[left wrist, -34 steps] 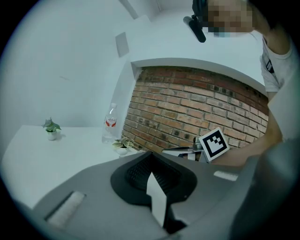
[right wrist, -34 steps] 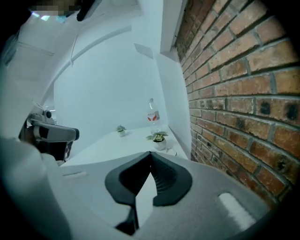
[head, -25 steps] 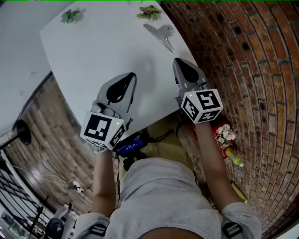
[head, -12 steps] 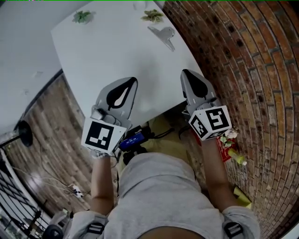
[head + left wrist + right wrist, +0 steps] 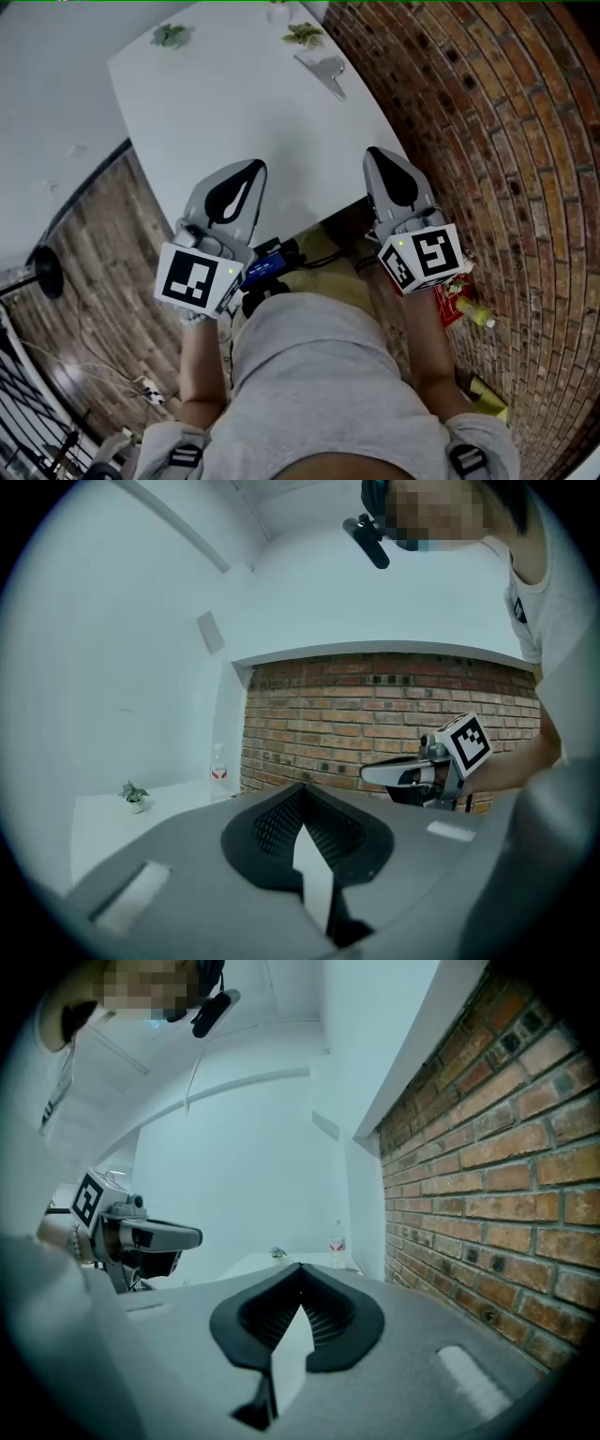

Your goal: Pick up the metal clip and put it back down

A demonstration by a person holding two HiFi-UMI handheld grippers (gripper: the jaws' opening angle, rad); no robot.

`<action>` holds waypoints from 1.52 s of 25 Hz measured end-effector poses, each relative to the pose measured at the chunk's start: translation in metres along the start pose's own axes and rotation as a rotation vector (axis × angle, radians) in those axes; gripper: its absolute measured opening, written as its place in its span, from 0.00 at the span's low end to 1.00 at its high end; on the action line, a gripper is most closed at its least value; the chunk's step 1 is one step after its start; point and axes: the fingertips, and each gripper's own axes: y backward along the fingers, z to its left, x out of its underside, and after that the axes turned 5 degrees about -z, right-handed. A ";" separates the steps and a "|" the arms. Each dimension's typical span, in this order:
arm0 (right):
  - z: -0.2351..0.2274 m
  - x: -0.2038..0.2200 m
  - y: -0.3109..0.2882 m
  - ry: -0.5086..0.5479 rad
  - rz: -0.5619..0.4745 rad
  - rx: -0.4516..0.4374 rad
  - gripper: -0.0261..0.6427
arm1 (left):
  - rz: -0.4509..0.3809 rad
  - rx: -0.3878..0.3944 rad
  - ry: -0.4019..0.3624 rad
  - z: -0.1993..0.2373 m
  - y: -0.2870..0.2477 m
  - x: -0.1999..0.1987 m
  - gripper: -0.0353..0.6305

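Clip (image 5: pixel 323 67) lies on the far end of the white table (image 5: pixel 234 103), on the side next to the brick wall (image 5: pixel 487 141), just in front of one of two small potted plants (image 5: pixel 305 35). Nothing touches it. At this size I cannot tell whether its handles sit folded flat or raised.

Left gripper (image 5: pixel 249 172): jaws pressed together, nothing between them, held above the table's near edge. Right gripper (image 5: pixel 379 157): same, jaws pressed together and empty, level with the left. Both are well apart from the clip and point roughly level across the table.

Judgement: closed, empty jaws this far off read as a rest pose, not an approach. The clip is on the right gripper's side, so a pick would fall to it, and it would need to spread its jaws first.
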 end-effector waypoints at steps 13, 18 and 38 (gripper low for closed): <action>0.015 -0.004 0.008 -0.012 -0.019 -0.013 0.03 | -0.012 -0.010 -0.016 0.002 0.015 -0.002 0.07; 0.018 -0.005 0.007 -0.003 -0.021 -0.023 0.03 | -0.014 -0.019 -0.013 0.004 0.017 -0.002 0.07; 0.017 -0.004 0.012 0.003 -0.013 -0.022 0.03 | -0.006 -0.024 -0.012 0.000 0.015 0.003 0.07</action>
